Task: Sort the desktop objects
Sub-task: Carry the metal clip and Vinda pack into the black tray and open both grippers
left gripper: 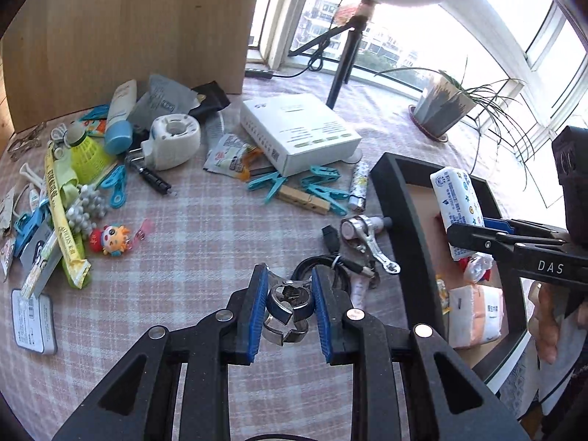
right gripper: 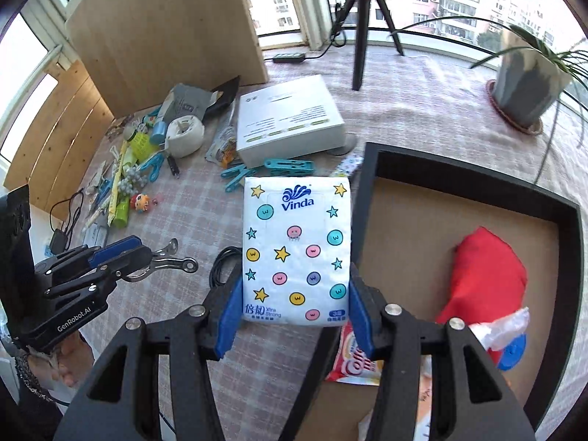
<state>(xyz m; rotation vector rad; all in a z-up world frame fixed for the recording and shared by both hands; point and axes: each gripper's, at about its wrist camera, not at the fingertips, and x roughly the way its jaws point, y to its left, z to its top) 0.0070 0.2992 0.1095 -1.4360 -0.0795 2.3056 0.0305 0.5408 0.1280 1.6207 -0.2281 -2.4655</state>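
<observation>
- Blue pads of the left tool [left gripper: 288,310] sit clamped on a metal clip [left gripper: 286,307], a small shiny spring clamp held above the checked table [left gripper: 191,242]; its long handles jut out toward the tray in the right wrist view
- Metal clip: stiff, hard and smooth, so it will likely slip if pinched on a rounded part; the flat sides near the ring look the safer hold
- Right tool [right gripper: 296,312] is closed on the lower end of a tissue pack [right gripper: 296,250], gripped across its two long edges; the pack hangs partly over the table and partly over the edge of the black tray [right gripper: 367,191]
- Tissue pack: light and soft, with a slick plastic wrap; it gives under the pads, so a firm squeeze at mid-width should carry it without harm
- Black tray already holds a red bag [right gripper: 488,272] and a snack packet [right gripper: 354,364]; I judge the pack is headed there too
- Left tool points forward and level, low over the table near a coiled black cable [left gripper: 330,268]; right tool reaches from the side, tilted slightly down over the tray
- White box [left gripper: 297,132], clothes pegs [left gripper: 323,191] and small clutter remain unsorted further back
</observation>
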